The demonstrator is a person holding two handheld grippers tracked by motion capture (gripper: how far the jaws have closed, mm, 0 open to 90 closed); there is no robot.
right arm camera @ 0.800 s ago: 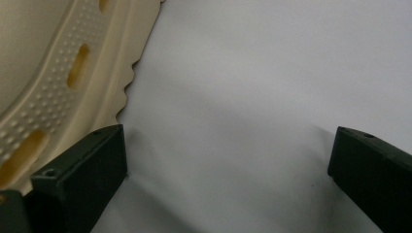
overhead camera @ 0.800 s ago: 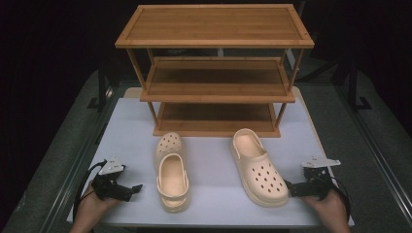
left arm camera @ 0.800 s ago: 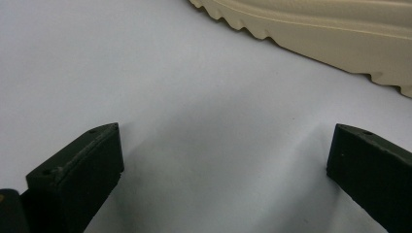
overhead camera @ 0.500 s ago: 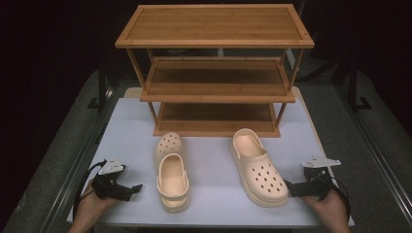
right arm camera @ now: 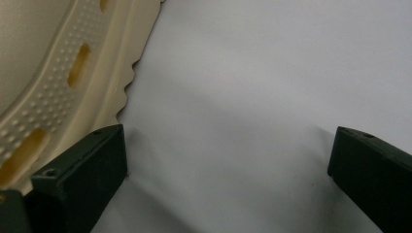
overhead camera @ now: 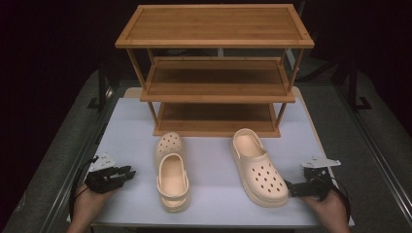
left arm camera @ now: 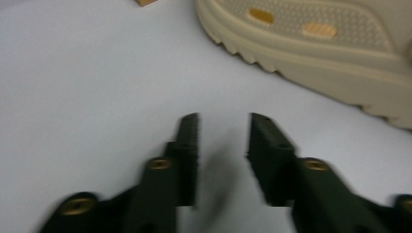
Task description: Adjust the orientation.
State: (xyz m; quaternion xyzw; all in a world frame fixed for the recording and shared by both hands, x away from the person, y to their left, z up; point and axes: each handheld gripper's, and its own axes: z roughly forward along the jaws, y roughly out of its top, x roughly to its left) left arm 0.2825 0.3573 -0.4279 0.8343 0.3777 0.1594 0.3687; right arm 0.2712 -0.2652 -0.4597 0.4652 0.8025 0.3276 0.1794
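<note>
Two cream clogs lie on the white table top [overhead camera: 214, 160]. The left clog [overhead camera: 171, 174] points its toe at the shelf; the right clog [overhead camera: 257, 167] points its toe at the person. My left gripper [overhead camera: 127, 173] rests to the left of the left clog, apart from it. Its jaws [left arm camera: 223, 119] are drawn close, leaving a narrow slit with nothing in it, and that clog's sole edge [left arm camera: 316, 43] lies ahead. My right gripper [overhead camera: 287, 187] sits by the right clog's toe, jaws [right arm camera: 231, 133] wide open over bare table, one jaw beside the clog's rim [right arm camera: 48, 73].
A three-tier wooden shelf [overhead camera: 216, 73] stands at the back of the table, just behind the clogs. Dark grey floor and black stand legs flank the table on both sides. The person's hands come in at the front corners.
</note>
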